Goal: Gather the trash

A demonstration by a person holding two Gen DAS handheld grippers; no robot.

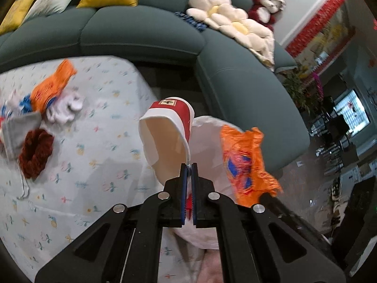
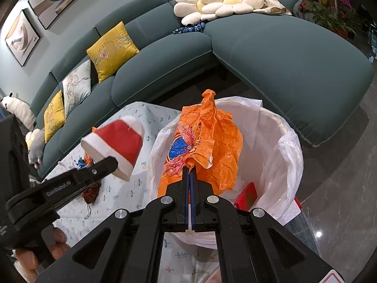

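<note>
Above the white-lined trash bin point(image 2: 271, 141), the right gripper point(image 2: 189, 172) has its jaws pressed together on a crumpled orange plastic bag point(image 2: 212, 141). That bag hangs over the bin's open mouth, its long axis running roughly along the gripper's fingers, with a twisted tip pointing away toward the green sofa point(image 2: 282, 54). From the left wrist view the same orange plastic bag point(image 1: 245, 162) shows to the right of the cup, against the bin's white liner point(image 1: 207, 141).

Just left of the bin, the left gripper point(image 1: 188, 167) is closed tight on the rim of a red and white paper cup point(image 1: 169, 127), its blue pads pinching the thin wall. The cup is tilted, its open mouth turned back toward the left wrist camera and its base pointing away toward the sofa. Seen from the right wrist view, the paper cup point(image 2: 117, 151) is held in the air beside the bin rim, above the flower-patterned counter point(image 2: 150, 122).

Inside the bin, a red box point(image 2: 247, 195) lies low against the liner.

Farther left of the bin on the counter point(image 1: 99, 108) lie another orange wrapper point(image 1: 51, 87), crumpled white tissue point(image 1: 66, 108), a dark red scrunchie point(image 1: 35, 153) and a piece of grey cloth point(image 1: 18, 129).
</note>
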